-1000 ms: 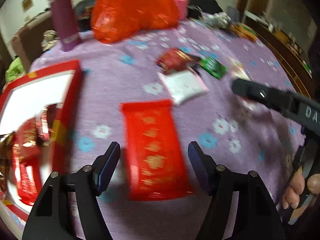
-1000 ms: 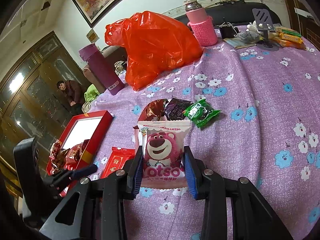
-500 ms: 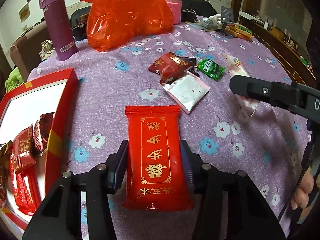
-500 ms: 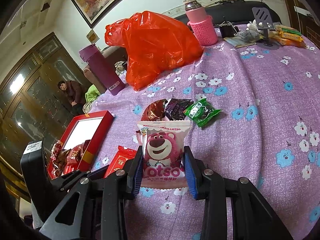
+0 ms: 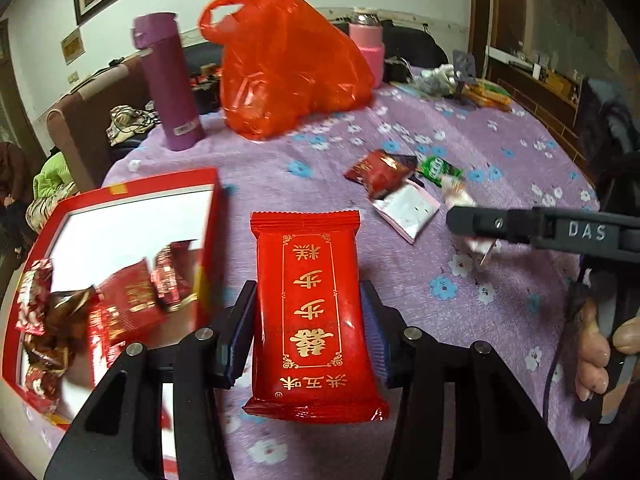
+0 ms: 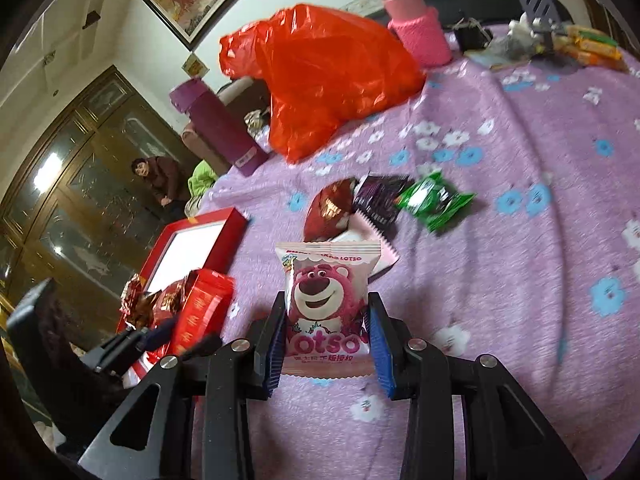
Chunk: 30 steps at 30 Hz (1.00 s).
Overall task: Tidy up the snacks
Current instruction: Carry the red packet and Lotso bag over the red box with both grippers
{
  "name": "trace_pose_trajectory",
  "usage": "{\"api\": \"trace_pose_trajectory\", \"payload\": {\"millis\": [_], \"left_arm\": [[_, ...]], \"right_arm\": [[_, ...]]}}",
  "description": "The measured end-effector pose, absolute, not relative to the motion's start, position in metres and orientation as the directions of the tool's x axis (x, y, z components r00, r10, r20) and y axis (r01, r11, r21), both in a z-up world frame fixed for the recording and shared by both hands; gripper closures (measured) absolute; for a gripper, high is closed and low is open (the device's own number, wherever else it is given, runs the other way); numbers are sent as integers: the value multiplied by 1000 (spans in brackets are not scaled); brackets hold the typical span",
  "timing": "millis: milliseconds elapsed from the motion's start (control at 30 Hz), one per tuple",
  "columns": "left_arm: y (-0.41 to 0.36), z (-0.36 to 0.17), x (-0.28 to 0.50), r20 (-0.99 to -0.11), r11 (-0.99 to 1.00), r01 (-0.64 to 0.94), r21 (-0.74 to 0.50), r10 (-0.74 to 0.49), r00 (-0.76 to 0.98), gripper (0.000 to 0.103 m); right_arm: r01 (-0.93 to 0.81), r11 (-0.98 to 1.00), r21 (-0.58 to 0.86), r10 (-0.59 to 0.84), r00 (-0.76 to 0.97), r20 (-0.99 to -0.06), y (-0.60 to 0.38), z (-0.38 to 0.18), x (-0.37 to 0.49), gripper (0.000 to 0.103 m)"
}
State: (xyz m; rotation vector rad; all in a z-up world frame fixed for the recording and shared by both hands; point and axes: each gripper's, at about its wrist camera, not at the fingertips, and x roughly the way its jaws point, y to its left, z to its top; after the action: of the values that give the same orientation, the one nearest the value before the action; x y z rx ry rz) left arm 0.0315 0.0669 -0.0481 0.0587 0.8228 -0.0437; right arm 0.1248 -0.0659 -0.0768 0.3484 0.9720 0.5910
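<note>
left view only — red packet's (image 5: pixel 314 312) gold lettering

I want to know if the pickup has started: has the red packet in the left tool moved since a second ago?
Yes. The red packet, gripped by the left tool, has been lifted off the purple tablecloth and now sits closer to the red box.

Between the red box (image 5: pixel 120 240) and the small heap of snack packets (image 5: pixel 400 184), bare purple cloth on the bench (image 5: pixel 500 312) leaves open room. Farther back, the orange bag (image 5: pixel 288 64), purple flask (image 5: pixel 168 84) and pink bottle (image 5: pixel 368 48) stand in a row. The right tongs (image 5: pixel 472 224) reach in from the right, above the cloth.
</note>
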Motion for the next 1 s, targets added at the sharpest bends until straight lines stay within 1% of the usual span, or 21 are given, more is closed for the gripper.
{"api": "trace_pose_trajectory", "payload": {"millis": [67, 233, 467, 600, 800, 1000], "left_arm": [[74, -44, 28, -723, 998, 50, 40, -6, 691, 56], [95, -34, 22, -688, 999, 0, 52, 36, 725, 56], [141, -23, 17, -633, 985, -133, 109, 172, 755, 55], [170, -20, 15, -615, 972, -204, 119, 233, 753, 55], [201, -21, 13, -599, 955, -271, 124, 290, 747, 55], [219, -25, 13, -601, 946, -303, 120, 312, 736, 55]], "right_arm": [[-314, 777, 545, 629, 411, -660, -58, -75, 123, 65], [-384, 757, 528, 652, 399, -644, -18, -58, 115, 66], [-454, 724, 519, 682, 360, -637, 47, -47, 121, 66], [-476, 709, 520, 692, 332, -641, 78, -49, 119, 66], [-518, 690, 504, 700, 303, -647, 113, -48, 114, 66], [-549, 675, 494, 702, 270, -659, 143, -52, 110, 66]]}}
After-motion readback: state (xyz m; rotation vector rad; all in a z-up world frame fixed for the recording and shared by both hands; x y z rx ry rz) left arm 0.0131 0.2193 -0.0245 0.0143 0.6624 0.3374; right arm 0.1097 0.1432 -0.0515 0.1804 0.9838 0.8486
